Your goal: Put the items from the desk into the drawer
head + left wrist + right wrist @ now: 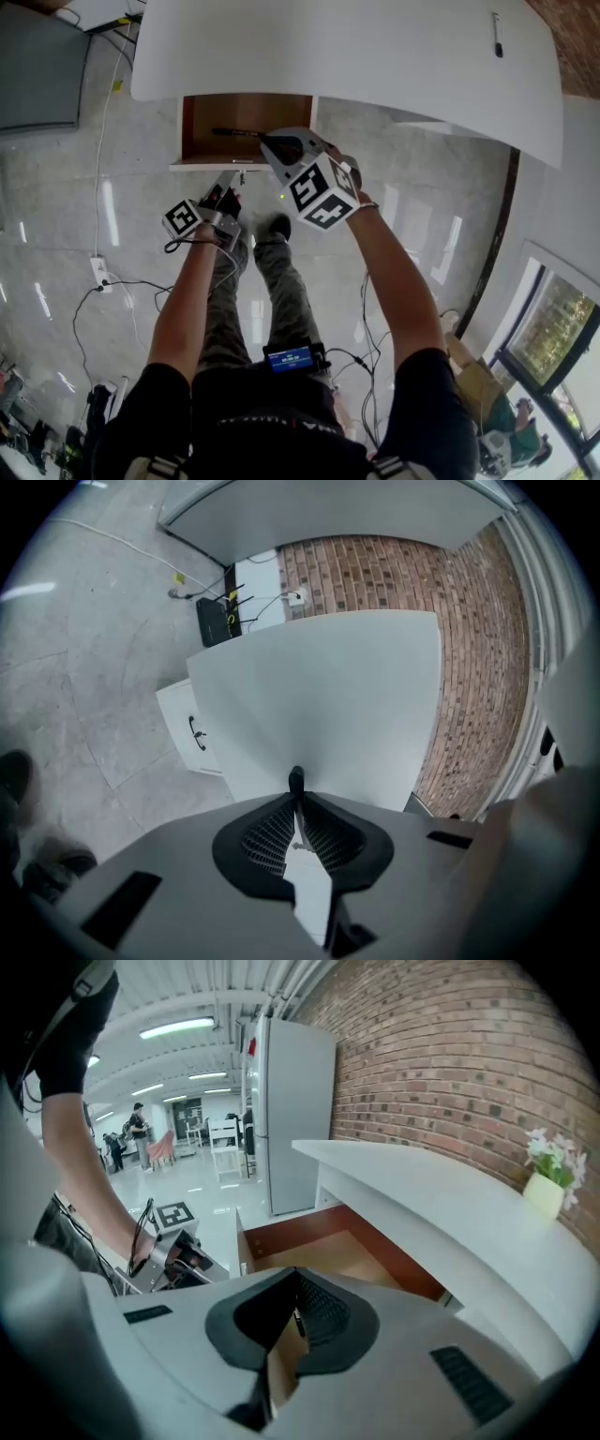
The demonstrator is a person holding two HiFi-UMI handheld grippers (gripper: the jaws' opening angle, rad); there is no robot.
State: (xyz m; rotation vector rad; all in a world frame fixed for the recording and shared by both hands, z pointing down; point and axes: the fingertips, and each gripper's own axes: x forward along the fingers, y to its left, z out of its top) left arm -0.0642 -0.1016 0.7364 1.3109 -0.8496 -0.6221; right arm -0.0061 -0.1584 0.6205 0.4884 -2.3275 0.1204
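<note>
Open beneath the white desk (375, 47): the drawer (199, 141), lined in brown wood. Across its floor, 1 slim dark item (239, 133), possibly a pen, though too small to tell. Far off on the desk top, towards the right end, 1 short dark stick (497, 37), well apart from everything else.

Over the drawer's right half, the right gripper (281, 145), tips down near the slim dark item; touching or just above, hard to say. Pads pressed together at the tips in its own view (296, 1279), nothing gripped, only drawer wood (328, 1251) beyond. Behind the jaws, the right cube (323, 192) with 2 faces of black-and-white square markers, no letters.

In front of the drawer's white face, outside it, the left gripper (225, 192), likewise clenched and empty (296, 785), aimed at the desk's white surface (328, 696). Beside it, the left cube (183, 217), same square markers.

At the person's waist, a small device with a blue screen (291, 358), print too small to read. On the desk's far end, a pale pot of flowers (546, 1190) against the brick wall (450, 1063). Under another desk, a white cabinet (187, 728) with 1 dark handle.
</note>
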